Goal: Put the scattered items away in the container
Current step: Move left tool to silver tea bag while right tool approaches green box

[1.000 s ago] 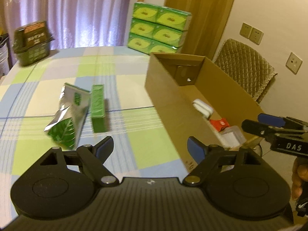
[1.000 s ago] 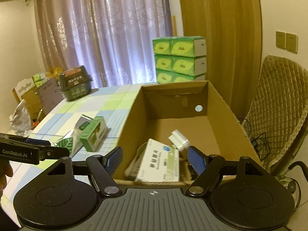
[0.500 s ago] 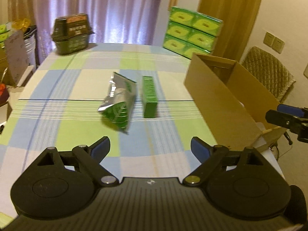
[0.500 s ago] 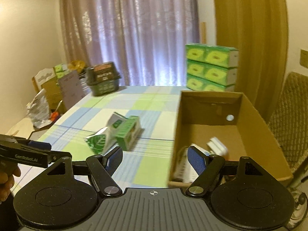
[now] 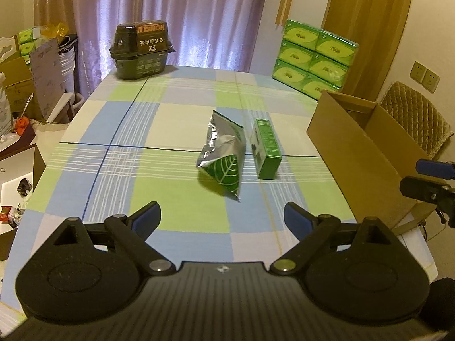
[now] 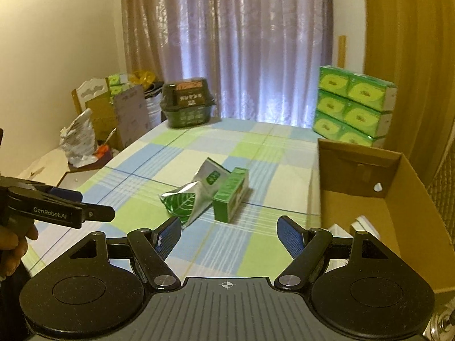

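Pouch (image 5: 223, 159) and green box (image 5: 266, 149) lay mid-frame touching, carton (image 5: 355, 153) at right, left gripper (image 5: 221, 217) and right gripper (image 6: 229, 234) both spread apart, empty.

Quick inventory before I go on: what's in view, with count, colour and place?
foil pouch: 1, silver and green, mid-table, lying flat
green box: 1, green, right beside the pouch, toward the carton
carton: 1, brown cardboard, open, at the table's right edge; white items partly visible inside
dark tub: 1, black-green, lidded, far left corner of the table
tissue packs: 6 visible, bright green, stacked at the far right
tablecloth: 1, blue, green and cream check
chair: 1, tan quilted, behind the carton
curtain: purple, far wall
left gripper: open, empty, above the near table
right gripper: open, empty, beside the carton
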